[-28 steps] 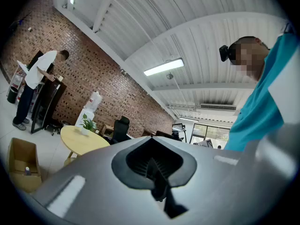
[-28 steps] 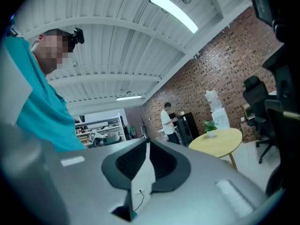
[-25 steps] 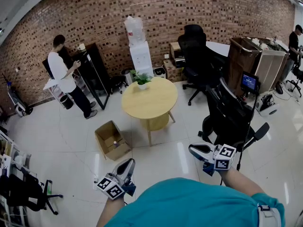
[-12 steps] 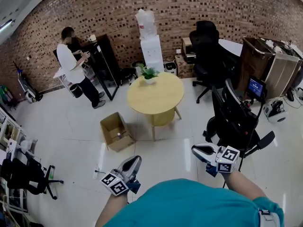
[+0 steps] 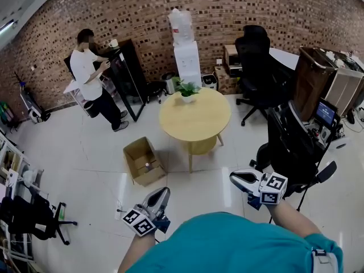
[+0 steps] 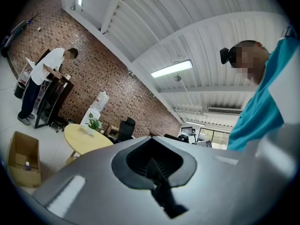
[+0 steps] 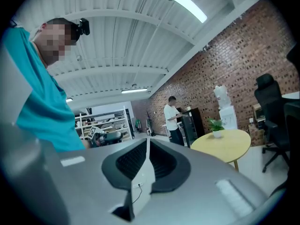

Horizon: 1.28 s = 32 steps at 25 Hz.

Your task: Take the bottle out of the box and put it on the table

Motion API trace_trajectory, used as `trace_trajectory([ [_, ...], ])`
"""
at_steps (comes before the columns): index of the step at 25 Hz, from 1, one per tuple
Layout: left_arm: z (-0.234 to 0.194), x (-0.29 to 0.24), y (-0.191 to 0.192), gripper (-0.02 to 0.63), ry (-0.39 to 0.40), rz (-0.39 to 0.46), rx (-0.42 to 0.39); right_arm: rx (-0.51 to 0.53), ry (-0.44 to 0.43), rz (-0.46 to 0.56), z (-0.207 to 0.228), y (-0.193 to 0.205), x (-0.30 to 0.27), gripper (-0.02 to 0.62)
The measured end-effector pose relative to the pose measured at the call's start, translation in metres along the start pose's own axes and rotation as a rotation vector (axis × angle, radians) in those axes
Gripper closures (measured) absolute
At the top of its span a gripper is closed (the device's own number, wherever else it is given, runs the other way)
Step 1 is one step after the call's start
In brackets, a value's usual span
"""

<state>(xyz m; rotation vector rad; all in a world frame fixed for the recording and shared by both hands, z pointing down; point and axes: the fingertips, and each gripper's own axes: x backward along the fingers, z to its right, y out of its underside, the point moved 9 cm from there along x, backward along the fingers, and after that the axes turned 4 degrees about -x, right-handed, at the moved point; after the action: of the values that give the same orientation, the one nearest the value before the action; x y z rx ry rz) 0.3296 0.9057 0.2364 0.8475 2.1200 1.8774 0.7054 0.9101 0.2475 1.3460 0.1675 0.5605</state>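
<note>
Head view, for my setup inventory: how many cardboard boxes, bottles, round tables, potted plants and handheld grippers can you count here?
Cardboard box: 1
Bottle, inside the box: 1
Round table: 1
Potted plant: 1
Grippers: 2, left gripper and right gripper
Total: 6

Teal shirt [image 5: 227, 243], grey left gripper [image 5: 160, 193] and right gripper [image 5: 236, 178], black-and-white marker cube [image 5: 139, 222] on each (square patterns)

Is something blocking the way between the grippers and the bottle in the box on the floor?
Nothing visible does. Only bare floor lies between the left hand-held gripper, the right hand-held gripper and the open box, where the bottle stands uncovered. The table is right beside the box.
</note>
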Motion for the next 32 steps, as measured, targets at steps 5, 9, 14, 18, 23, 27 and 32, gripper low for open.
trace_trajectory([
  [5, -0.100, 0.005, -0.066, 0.606, 0.037, -0.013, -0.008, -0.021, 0.066, 0.009, 0.026, -0.034, -0.100, 0.575],
  [9, -0.171, 0.010, -0.115, 0.606, 0.058, -0.033, 0.006, -0.060, 0.133, 0.029, 0.045, -0.054, -0.169, 0.575],
  [14, -0.226, -0.001, -0.140, 0.606, 0.088, -0.059, 0.034, -0.086, 0.196, 0.026, 0.068, -0.066, -0.215, 0.575],
  [18, -0.250, -0.037, -0.130, 0.606, 0.089, -0.066, 0.043, -0.086, 0.209, 0.017, 0.116, -0.070, -0.214, 0.577],
  [23, -0.269, -0.117, -0.089, 0.606, 0.033, -0.072, 0.030, -0.095, 0.165, 0.031, 0.219, -0.067, -0.183, 0.580],
  [27, -0.272, -0.162, -0.061, 0.606, -0.052, -0.065, 0.018, -0.086, 0.073, -0.007, 0.286, -0.063, -0.176, 0.580],
  [32, -0.305, -0.201, -0.047, 0.606, -0.154, -0.079, -0.005, -0.084, -0.046, -0.057, 0.365, -0.071, -0.218, 0.581],
])
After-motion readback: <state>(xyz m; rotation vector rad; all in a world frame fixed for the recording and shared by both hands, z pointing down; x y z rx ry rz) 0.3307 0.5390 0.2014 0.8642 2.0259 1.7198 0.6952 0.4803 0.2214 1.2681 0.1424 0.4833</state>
